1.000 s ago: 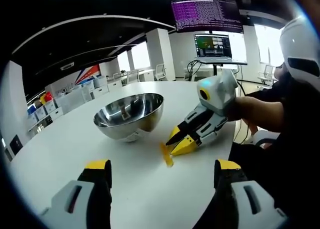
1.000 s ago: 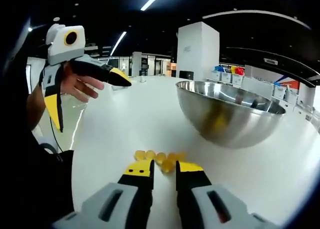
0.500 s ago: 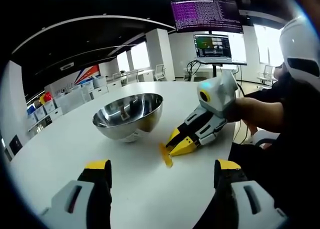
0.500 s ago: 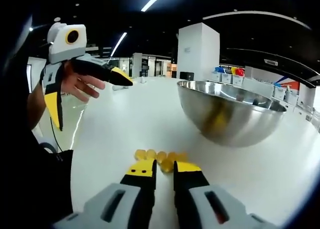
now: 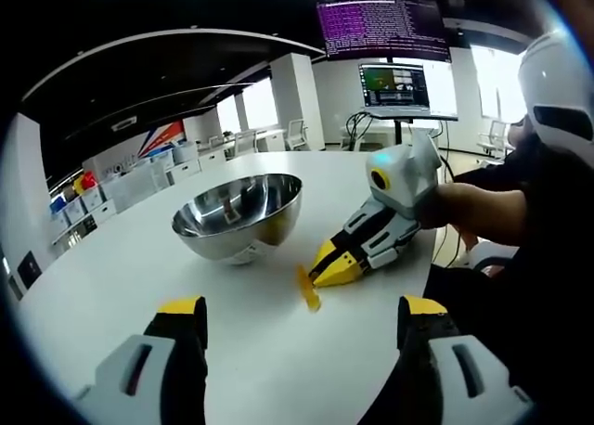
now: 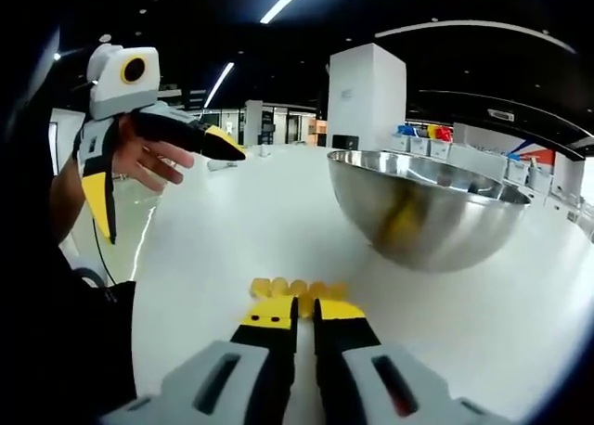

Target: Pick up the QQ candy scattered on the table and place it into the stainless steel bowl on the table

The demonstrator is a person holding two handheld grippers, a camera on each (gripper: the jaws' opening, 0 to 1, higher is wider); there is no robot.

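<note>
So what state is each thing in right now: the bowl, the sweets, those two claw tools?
Shiny stainless steel bowl: upright on the table, looks empty.
Strip of yellow QQ candy: lying on the white table, beside the bowl.
Right gripper: nearly shut, tips at the candy.
Left gripper: open, holding nothing.

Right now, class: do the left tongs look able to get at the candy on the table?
Probably yes. The left tongs are wide open above bare table, but the right tongs are already at the candy and crowd that spot.
</note>
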